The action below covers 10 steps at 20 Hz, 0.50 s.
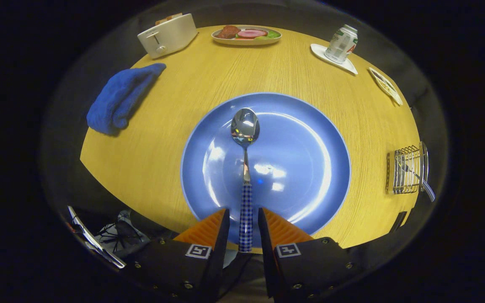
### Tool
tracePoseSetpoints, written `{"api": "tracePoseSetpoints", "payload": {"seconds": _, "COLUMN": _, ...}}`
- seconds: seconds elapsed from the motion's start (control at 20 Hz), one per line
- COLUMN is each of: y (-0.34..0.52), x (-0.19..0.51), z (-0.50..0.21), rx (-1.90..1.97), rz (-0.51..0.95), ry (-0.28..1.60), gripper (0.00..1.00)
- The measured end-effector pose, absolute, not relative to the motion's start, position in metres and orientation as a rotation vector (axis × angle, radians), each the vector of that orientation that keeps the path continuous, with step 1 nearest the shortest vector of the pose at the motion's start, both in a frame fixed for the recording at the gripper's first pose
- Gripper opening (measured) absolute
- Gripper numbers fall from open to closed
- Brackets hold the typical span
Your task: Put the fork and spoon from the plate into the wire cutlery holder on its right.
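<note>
Gripper (244, 221): fingers spread, with a narrow gap on either side of the checked handle of the spoon (245, 168), which lies between them untouched. Spoon bowl rests beyond the fingertips at the centre of the blue plate (310, 139). Wire cutlery holder (406, 170) stands at the table's (183, 92) right edge, the fork (425, 187) already inside it.

The spoon (245, 168) lies on the plate (310, 139), its handle between the fingers of the gripper (244, 221) with a gap on each side, its bowl pointing beyond them; the plate sits on the table (192, 84). The wire cutlery holder (406, 170) stands right of the plate with the fork (421, 180) in it; the cloth (118, 99) lies left; toaster (167, 34), food dish (246, 34) and can (342, 43) stand along the far edge.
</note>
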State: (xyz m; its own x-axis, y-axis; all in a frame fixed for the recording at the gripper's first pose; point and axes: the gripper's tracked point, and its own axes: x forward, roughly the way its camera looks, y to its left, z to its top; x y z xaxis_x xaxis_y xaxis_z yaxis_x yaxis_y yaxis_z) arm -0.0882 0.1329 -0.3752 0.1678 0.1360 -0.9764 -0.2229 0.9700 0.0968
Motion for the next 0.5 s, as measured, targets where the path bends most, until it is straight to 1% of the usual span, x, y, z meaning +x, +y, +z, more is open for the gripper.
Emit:
{"api": "tracePoseSetpoints", "payload": {"seconds": 0.05, "y": 0.127, "x": -0.094, "z": -0.353, "rx": -0.069, "rz": 0.255, "ry": 1.386, "gripper": 0.04}}
{"api": "tracePoseSetpoints", "payload": {"seconds": 0.25, "y": 0.124, "x": -0.101, "z": -0.358, "rx": -0.084, "rz": 0.281, "ry": 1.406, "gripper": 0.04}}
{"api": "tracePoseSetpoints", "payload": {"seconds": 0.5, "y": 0.106, "x": -0.105, "z": -0.334, "rx": -0.153, "rz": 0.327, "ry": 1.422, "gripper": 0.03}}
